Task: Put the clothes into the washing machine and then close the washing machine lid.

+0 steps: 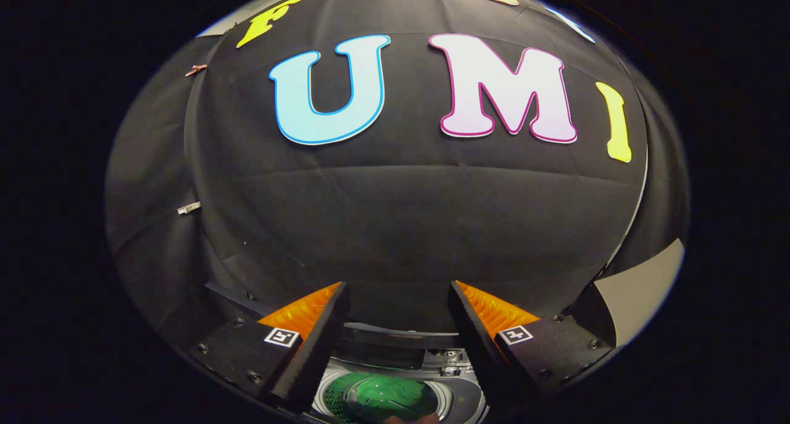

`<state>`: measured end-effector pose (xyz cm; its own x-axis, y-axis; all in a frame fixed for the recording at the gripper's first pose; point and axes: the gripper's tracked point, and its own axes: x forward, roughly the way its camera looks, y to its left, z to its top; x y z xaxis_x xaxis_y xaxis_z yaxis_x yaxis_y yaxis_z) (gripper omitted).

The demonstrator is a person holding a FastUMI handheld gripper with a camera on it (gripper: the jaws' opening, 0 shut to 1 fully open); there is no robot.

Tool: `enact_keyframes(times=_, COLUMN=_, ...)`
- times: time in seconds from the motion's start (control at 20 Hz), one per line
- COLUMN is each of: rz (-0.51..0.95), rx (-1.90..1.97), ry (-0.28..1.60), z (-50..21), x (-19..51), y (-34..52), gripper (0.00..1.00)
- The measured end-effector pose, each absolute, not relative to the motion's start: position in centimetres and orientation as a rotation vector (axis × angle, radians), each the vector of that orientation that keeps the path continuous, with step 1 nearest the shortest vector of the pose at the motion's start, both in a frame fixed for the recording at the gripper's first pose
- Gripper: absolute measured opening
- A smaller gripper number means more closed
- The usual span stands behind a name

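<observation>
A black cloth wall [401,220] hangs beyond, with two small clips [189,208] pinned at its side.

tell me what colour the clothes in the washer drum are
Green, seen in the gripper view: the clothes lie in the washing machine drum.

The gripper [398,313] has two wedge-shaped jaws standing apart, ribbed on their outer faces. Each sits on a dark block studded with small screws and bearing a square black-and-white marker.
</observation>
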<state>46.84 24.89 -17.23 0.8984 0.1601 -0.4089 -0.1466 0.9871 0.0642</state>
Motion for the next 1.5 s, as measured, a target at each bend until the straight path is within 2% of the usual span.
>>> enact_keyframes(times=1.25, rz=0.231, rx=0.012, ry=0.356, z=-18.6, x=39.7, y=25.1, gripper=1.0)
enact_keyframes(times=1.5, rz=0.249, rx=-0.026, ry=0.372, z=-18.9, x=36.4, y=25.8, gripper=1.0)
